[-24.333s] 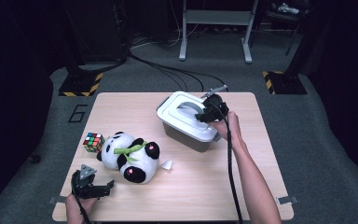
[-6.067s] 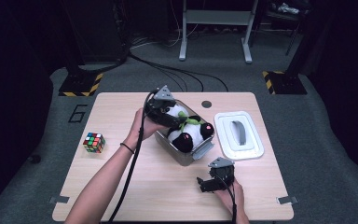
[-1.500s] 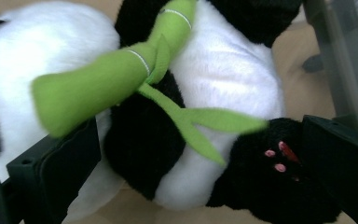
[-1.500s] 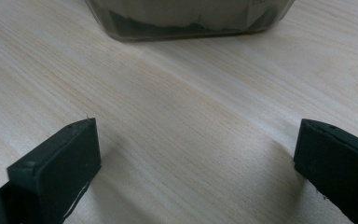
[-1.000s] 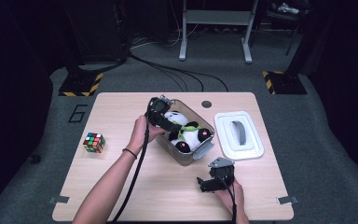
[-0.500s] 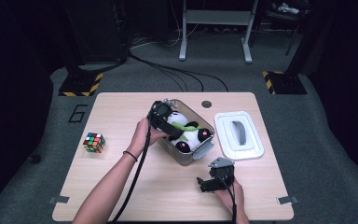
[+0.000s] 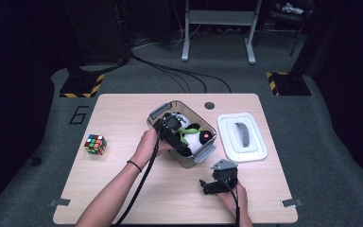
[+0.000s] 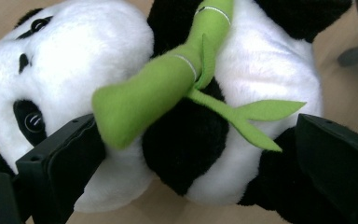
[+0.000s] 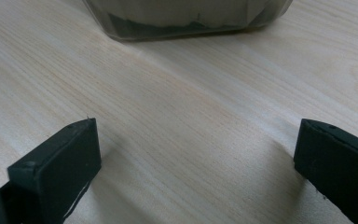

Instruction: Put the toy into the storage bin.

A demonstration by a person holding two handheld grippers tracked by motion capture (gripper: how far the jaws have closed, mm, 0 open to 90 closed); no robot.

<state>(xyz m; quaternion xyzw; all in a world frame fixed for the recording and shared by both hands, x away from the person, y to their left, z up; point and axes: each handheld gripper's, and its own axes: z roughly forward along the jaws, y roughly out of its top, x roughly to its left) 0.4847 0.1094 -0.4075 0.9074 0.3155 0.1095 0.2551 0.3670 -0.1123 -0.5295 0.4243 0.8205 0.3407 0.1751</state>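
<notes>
left gripper point(image 7: 174, 135) sits over the grey box point(image 7: 156, 113) at mid table, jaws wide apart around the toy panda point(image 8: 186, 140), not gripping it. the panda lies inside the box, green bamboo piece point(image 8: 163, 88) across its belly. right gripper point(image 7: 216, 182) rests on the near right of the table point(image 7: 123, 113), jaws apart, nothing between them, box wall just ahead. lid point(image 7: 244, 137) lies right of the box, cube point(image 7: 95, 144) well apart on the left. risk: plush looks bulky, may bulge over the rim so the lid won't seat; a jaw could snag the bamboo on lifting out and drag the panda back up; the box might slide since nothing braces it.
</notes>
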